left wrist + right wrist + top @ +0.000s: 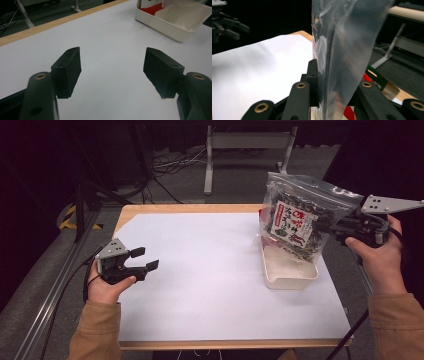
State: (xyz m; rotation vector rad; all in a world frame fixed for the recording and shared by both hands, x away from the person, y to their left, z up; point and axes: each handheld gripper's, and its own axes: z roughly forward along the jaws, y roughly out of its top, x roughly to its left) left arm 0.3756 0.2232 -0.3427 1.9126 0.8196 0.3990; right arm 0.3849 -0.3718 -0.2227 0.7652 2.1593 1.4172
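- White paper (210, 270) covers your table.
- Your right gripper (336, 227) pinches the clear snack bag (300, 215) above the white tray (290, 270).
- Your left gripper (145, 259) hangs wide open, holding nothing.

A: Sleeves (95, 330)?
B: Tan, both arms. Left gripper (145, 259) black, grey three-cornered plate (111, 249) on top.
A: Right gripper (329, 82)?
B: Black, brass-ringed holes, same plate, black cable (350, 337) trailing.

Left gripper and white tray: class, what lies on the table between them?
Nothing: in the high view, only bare white table cover lies between the left gripper and the white tray.
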